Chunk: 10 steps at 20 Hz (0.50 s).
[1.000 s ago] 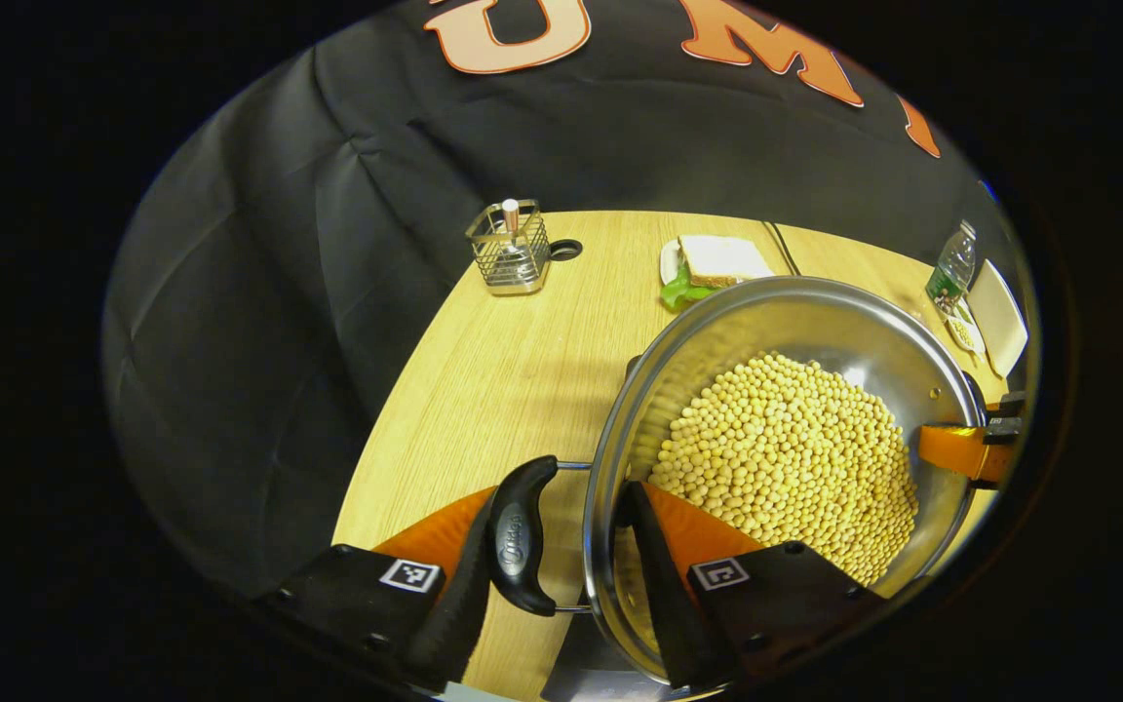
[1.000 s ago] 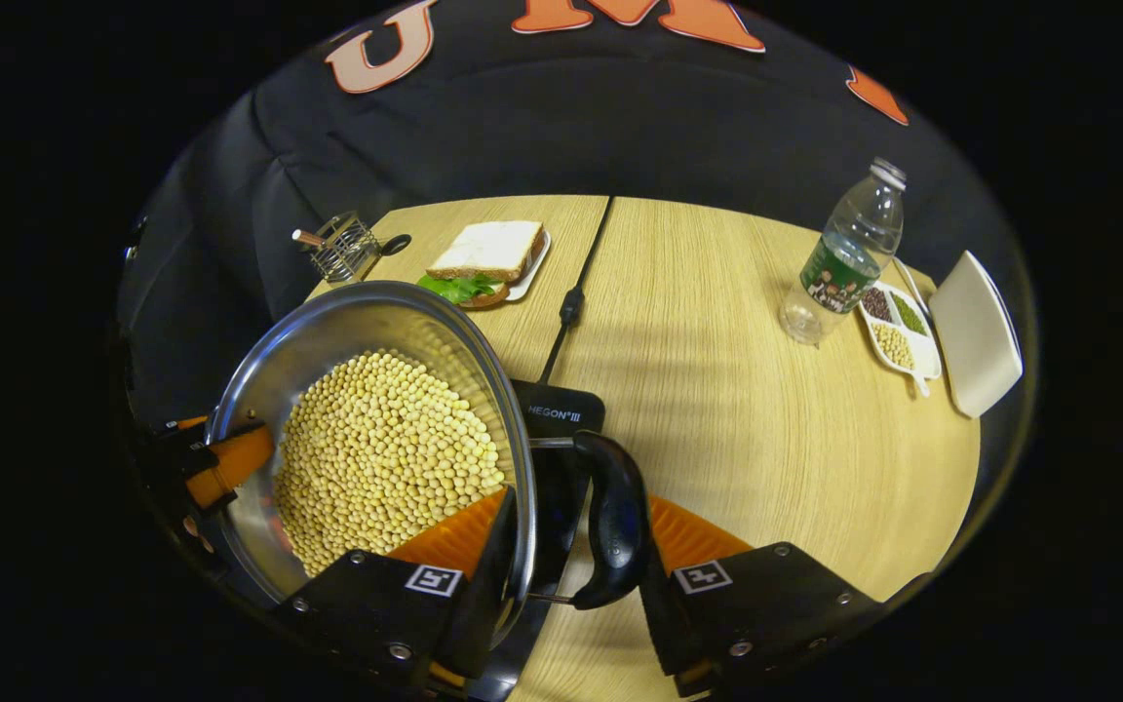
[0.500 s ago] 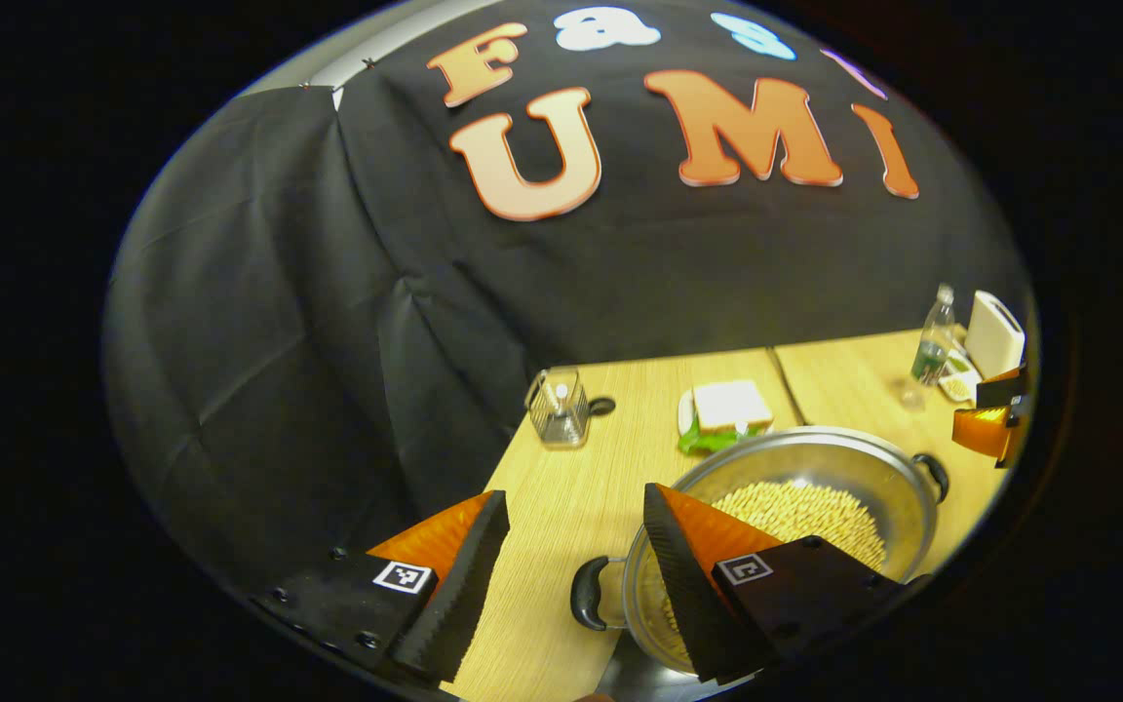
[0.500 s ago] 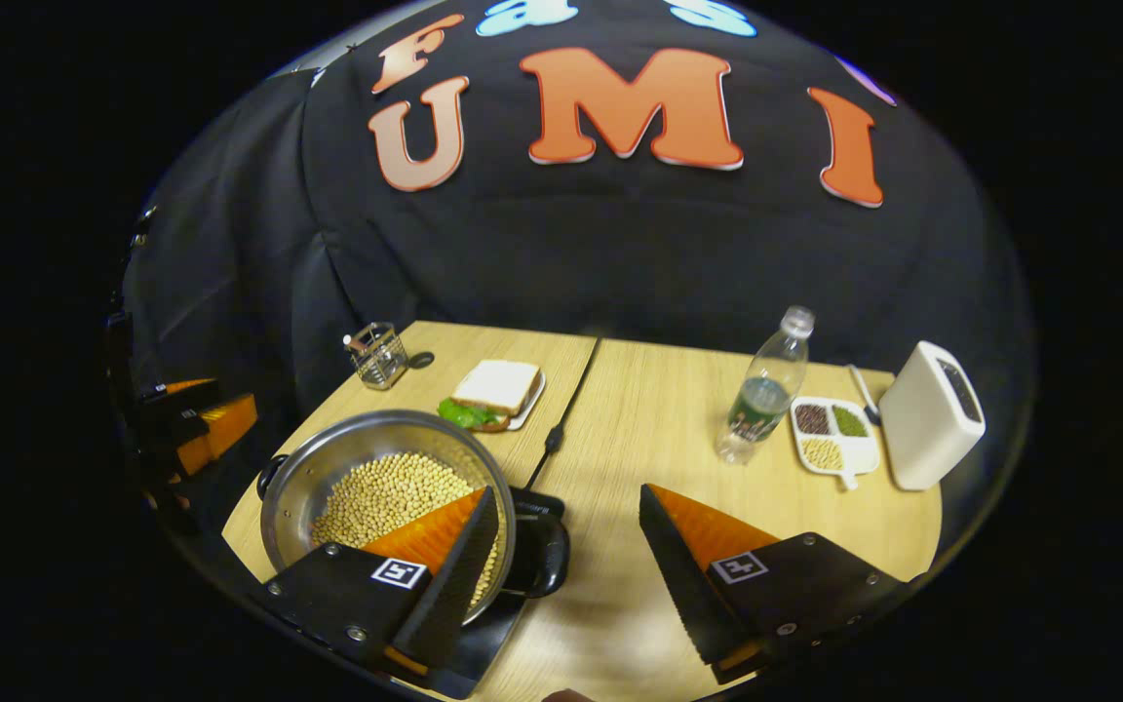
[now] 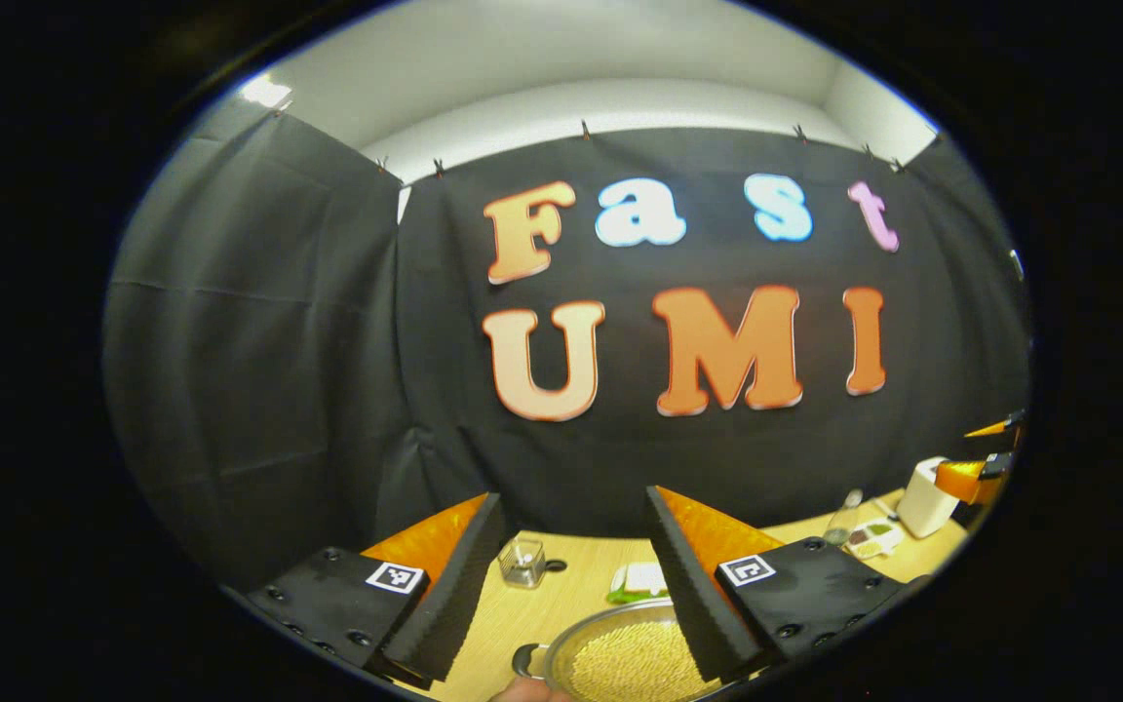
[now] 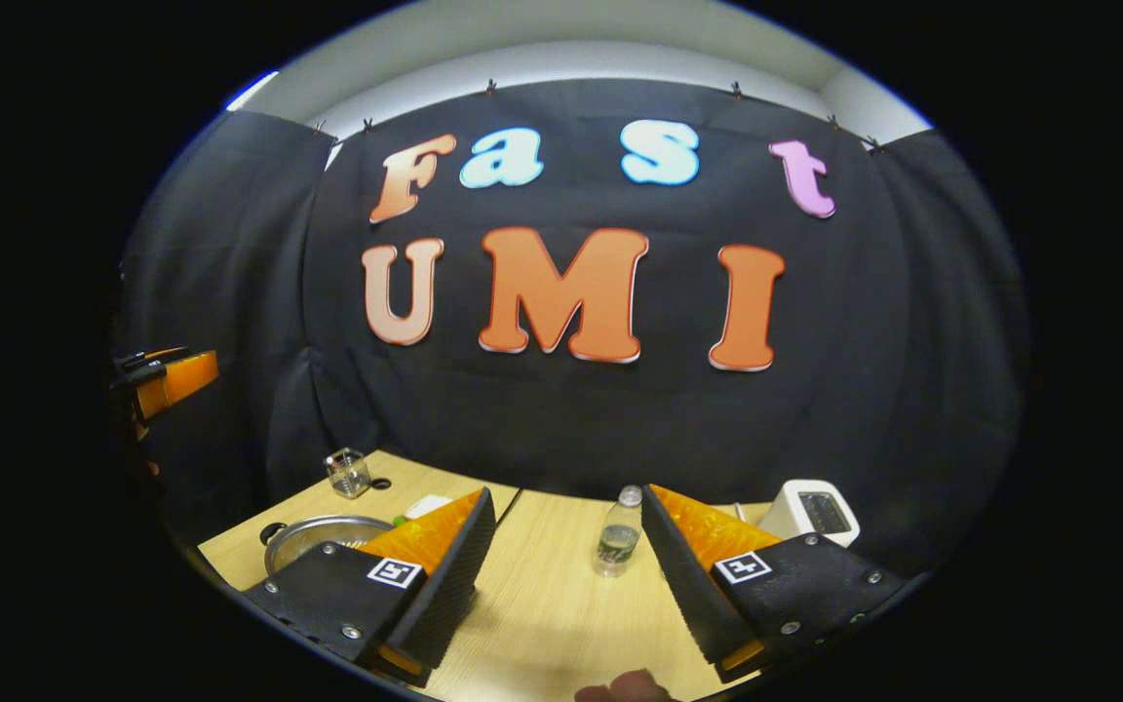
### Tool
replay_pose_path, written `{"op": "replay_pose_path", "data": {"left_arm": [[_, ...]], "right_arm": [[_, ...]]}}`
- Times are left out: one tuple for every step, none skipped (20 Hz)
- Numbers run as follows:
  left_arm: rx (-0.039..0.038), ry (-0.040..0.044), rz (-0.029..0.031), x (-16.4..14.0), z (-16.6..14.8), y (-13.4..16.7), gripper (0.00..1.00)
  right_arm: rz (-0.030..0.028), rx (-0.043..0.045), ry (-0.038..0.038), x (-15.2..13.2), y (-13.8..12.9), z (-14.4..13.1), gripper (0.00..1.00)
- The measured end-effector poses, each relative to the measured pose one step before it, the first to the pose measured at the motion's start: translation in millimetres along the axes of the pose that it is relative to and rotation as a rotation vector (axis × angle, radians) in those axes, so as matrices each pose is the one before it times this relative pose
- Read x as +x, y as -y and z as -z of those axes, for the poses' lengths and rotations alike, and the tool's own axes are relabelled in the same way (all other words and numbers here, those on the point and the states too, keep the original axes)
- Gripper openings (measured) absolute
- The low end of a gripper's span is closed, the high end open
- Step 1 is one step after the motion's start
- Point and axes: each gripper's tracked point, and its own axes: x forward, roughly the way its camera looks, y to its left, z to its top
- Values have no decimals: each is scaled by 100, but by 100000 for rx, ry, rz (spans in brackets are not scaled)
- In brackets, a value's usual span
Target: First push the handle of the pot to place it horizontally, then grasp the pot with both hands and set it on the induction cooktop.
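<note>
A steel pot [image 5: 620, 663] full of pale beans stands low in the left gripper view, with a black side handle [image 5: 525, 659] pointing left. My left gripper [image 5: 573, 497] hangs open well above and behind it, holding nothing. In the right gripper view the pot [image 6: 313, 536] sits at the table's left end, partly behind one of my fingers [image 6: 435, 561]. My right gripper [image 6: 566, 492] is open and empty, high over the table. What lies under the pot is hidden. Each gripper appears at the edge of the other's view: left gripper [image 6: 167, 380], right gripper [image 5: 986, 473].
On the wooden table [image 6: 542, 604] stand a wire holder [image 6: 347, 471], a sandwich plate [image 5: 639, 580], a water bottle [image 6: 617, 531], a white appliance [image 6: 810, 512] and a small divided tray [image 5: 873, 536]. A fingertip [image 6: 620, 692] shows at the bottom edge.
Both grippers, set around the pot's handles a second ago, have come off them and risen up and back. The views now tilt toward the wall. The pot stays on the table.
</note>
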Motion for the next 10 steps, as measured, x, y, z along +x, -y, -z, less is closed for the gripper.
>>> {"op": "replay_pose_path", "data": {"left_arm": [[-2402, 5193, -24, -616, -2010, -109, 100], [-2711, 4483, 1102, -744, -2141, 285, 88], [-2729, 4730, 310, -490, -2336, 395, 92], [-1975, 4516, -164, -427, -2242, -23, 96], [-1845, 4708, 363, -134, -2017, 99, 100], [-364, 3373, 352, -205, -1850, -92, 99], [-671, 3423, -71, -449, -1500, -110, 98], [-60, 1856, 1176, -92, -924, 158, 97], [-410, 2214, 349, -500, -938, 233, 96], [-231, 1830, 412, -143, -595, 284, 95]], "right_arm": [[1117, -547, 4606, -1047, 748, -1538, 94], [923, -720, 4772, -1526, 1115, -2045, 94], [1714, -430, 5110, -931, 1044, -1988, 94], [1276, -257, 4743, -1053, 1533, -2539, 94], [925, -62, 4402, -969, 1274, -2300, 93], [500, -130, 4046, -1088, 1049, -1877, 93], [573, -322, 3768, -725, 880, -1686, 93], [613, -735, 3279, -569, 621, -1491, 96], [1095, -763, 2978, -543, 664, -1124, 98], [454, -742, 1894, -723, 751, -940, 98]]}}
